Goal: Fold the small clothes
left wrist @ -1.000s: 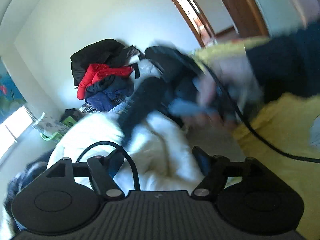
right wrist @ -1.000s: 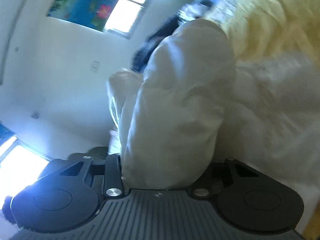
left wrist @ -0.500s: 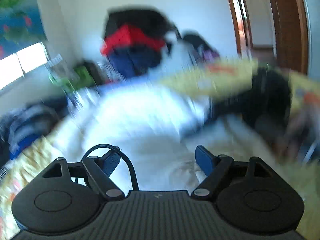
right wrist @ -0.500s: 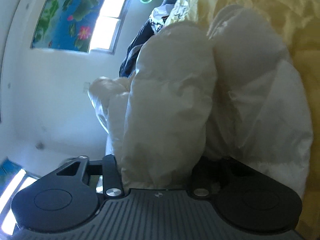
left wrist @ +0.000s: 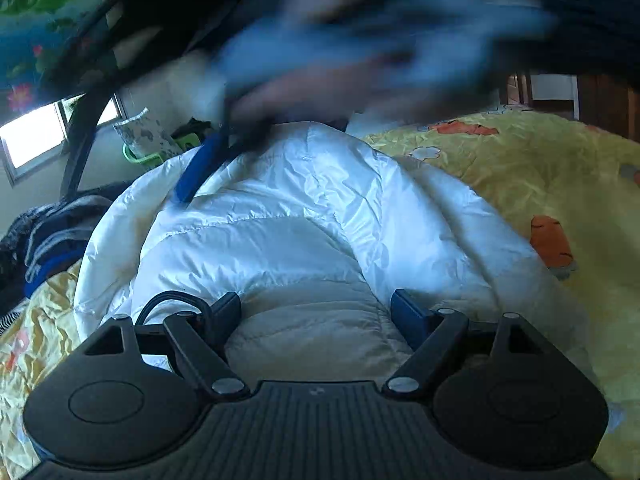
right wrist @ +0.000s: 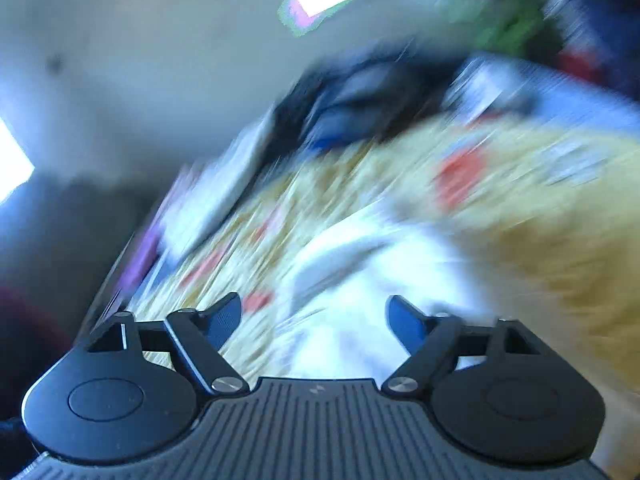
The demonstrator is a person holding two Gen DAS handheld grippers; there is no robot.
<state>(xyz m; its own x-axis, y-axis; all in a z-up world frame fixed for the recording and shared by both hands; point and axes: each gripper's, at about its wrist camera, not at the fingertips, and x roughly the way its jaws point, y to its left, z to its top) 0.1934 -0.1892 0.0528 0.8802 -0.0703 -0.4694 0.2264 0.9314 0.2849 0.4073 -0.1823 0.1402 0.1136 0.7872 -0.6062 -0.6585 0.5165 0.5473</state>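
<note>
A white puffy jacket (left wrist: 304,216) lies folded on the yellow cartoon-print bedspread (left wrist: 540,184). My left gripper (left wrist: 316,308) is low over its near end, jaws wide, with a bulge of the jacket lying between the fingers but not pinched. The right gripper crosses the top of the left wrist view as a blur with a hand; one blue finger (left wrist: 200,168) hovers just over the jacket's far edge. In the blurred right wrist view my right gripper (right wrist: 314,312) has its jaws opening, nothing between them, and the jacket (right wrist: 360,280) is below.
A heap of dark and striped clothes (left wrist: 44,236) sits at the bed's left edge. A green basket (left wrist: 148,152) stands by the window (left wrist: 32,136). A wooden door frame (left wrist: 600,96) is at the far right. Red and blue clothes (right wrist: 592,20) pile up behind.
The right gripper let go of the white jacket part it was clamping, opened, and swung up and away. The left gripper rolled level and moved in over the jacket.
</note>
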